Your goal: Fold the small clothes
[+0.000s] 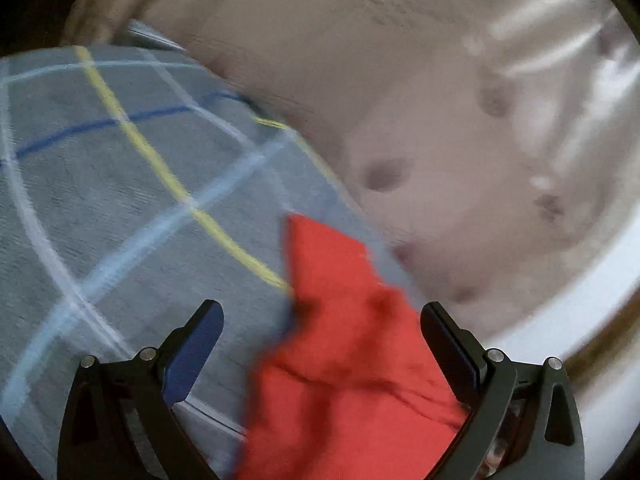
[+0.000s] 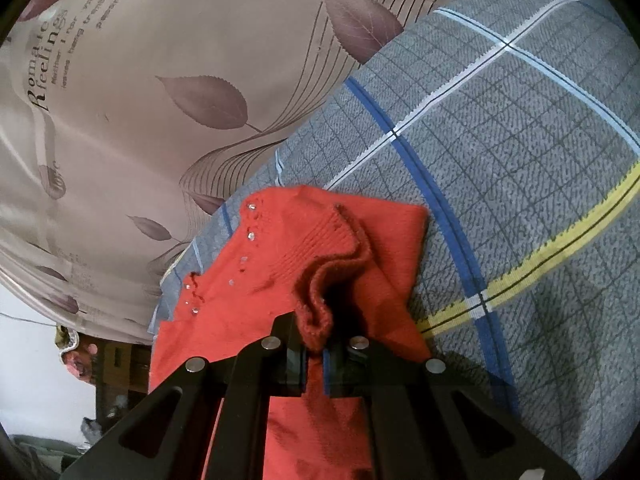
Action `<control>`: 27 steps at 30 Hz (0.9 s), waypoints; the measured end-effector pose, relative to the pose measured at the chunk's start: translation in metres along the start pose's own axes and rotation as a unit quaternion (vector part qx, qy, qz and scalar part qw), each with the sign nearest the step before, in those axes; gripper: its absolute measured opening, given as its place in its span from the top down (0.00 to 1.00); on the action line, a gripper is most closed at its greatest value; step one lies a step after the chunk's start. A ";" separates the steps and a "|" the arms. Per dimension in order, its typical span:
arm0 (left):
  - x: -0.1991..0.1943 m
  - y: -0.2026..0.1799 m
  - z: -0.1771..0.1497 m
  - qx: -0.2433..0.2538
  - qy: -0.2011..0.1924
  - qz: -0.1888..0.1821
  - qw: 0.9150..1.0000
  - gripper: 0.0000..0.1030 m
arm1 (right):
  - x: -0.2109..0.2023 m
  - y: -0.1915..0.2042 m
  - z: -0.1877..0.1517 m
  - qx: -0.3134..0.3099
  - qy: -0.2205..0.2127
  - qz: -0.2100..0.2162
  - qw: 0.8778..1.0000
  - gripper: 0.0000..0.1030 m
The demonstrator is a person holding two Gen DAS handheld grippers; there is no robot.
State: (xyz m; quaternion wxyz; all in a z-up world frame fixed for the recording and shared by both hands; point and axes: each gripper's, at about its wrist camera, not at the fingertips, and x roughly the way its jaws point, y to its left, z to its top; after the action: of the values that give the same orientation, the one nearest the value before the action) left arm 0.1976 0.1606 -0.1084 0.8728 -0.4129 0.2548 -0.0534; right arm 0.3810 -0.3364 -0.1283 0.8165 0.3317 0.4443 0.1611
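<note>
We pinch the red knit sweater's ribbed hem in the closed right tongs on the grey checked blanket; the open left tongs straddle its other edge, which we judge they must grip next.

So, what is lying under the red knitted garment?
The red knitted garment rests on a grey checked cloth with blue, white and yellow stripes. Beyond that lies a beige leaf-print sheet. What the garment covers directly beneath it, and whatever is under the cloth, cannot be seen.

My right gripper pinches the red knit's ribbed hem; knit lies on grey plaid cover.
</note>
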 end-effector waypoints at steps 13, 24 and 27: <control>0.083 -0.058 -0.022 0.021 0.111 -0.072 0.991 0.04 | 0.000 -0.006 0.001 0.008 0.000 0.012 1.000 0.98; 0.042 -0.017 0.000 0.014 -0.041 0.048 0.998 0.04 | -0.002 -0.007 0.002 0.002 0.001 0.010 1.000 0.98; 0.032 -0.015 -0.002 0.030 -0.058 0.085 0.994 0.04 | -0.001 -0.006 0.002 0.003 0.002 0.011 1.000 0.98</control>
State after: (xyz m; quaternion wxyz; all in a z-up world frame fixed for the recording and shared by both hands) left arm 0.2260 0.1401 -0.1109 0.8995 -0.3656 0.2361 0.0372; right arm 0.3816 -0.3425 -0.1310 0.8129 0.3382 0.4428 0.1695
